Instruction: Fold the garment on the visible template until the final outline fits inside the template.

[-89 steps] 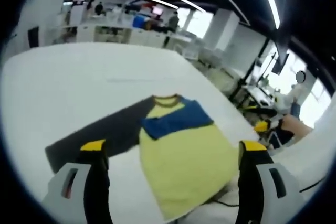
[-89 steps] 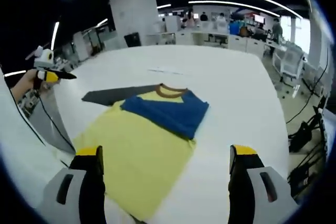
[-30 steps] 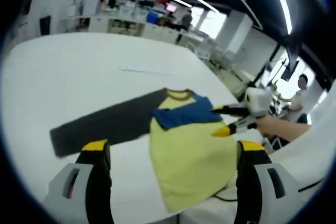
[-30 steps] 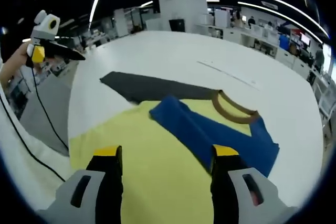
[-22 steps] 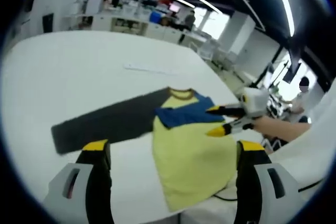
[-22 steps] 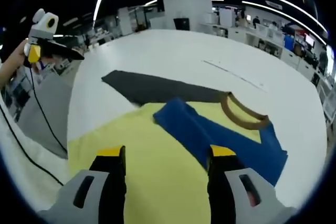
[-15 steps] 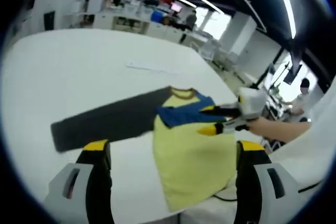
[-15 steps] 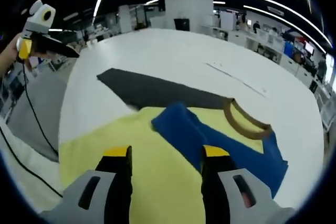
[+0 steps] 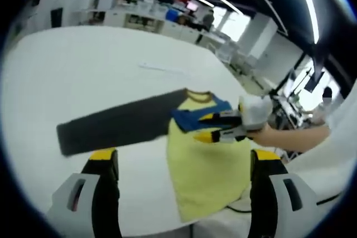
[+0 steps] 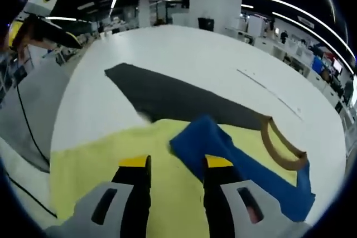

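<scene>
The yellow shirt (image 9: 205, 165) lies collar far, its gray sleeve (image 9: 114, 127) stretched left; the left gripper (image 9: 181, 163) is spread wide, the right gripper (image 10: 175, 163) narrowly parted over a blue sleeve (image 10: 234, 160).

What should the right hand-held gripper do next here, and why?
Probably ease down and close on the folded blue sleeve's end. The right hand-held gripper has its jaws apart just above the yellow shirt body, level with that end, and holds nothing; the dark sleeve lies spread flat.
</scene>
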